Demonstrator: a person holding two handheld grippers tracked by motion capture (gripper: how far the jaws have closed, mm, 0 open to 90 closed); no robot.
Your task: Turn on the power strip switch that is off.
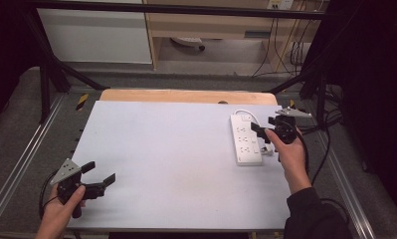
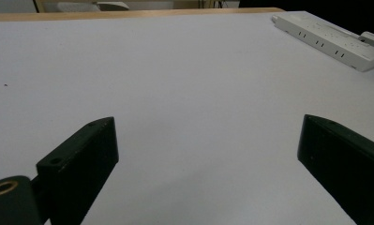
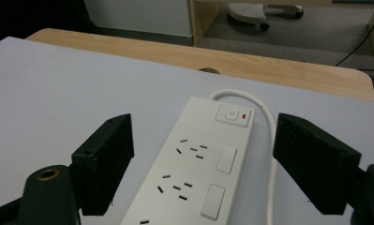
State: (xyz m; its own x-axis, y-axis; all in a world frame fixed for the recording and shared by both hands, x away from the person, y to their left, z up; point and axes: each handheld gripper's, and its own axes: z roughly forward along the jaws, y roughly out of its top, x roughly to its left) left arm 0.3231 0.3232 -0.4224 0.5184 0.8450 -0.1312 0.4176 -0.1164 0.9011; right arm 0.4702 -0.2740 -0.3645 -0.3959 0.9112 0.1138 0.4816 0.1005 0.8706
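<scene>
A white power strip [image 1: 246, 139] lies flat on the right side of the white table top [image 1: 171, 159], its switch end pointing to the far edge. My right gripper [image 1: 260, 134] hovers at its right side, held in a hand. In the right gripper view the strip [image 3: 194, 159] runs between my open jaws [image 3: 203, 140], and neither pad touches it. Its white cable [image 3: 264, 122] loops round the switch end. My left gripper [image 1: 99, 173] rests near the front left corner, open and empty [image 2: 208, 140]. From there the strip [image 2: 325, 40] lies far off at the upper right.
A wooden strip [image 1: 186, 95] borders the table's far edge. Black frame bars [image 1: 51, 69] stand at the back corners, and cables [image 1: 330, 124] hang at the right. A small white block [image 2: 370, 37] sits against the strip's side.
</scene>
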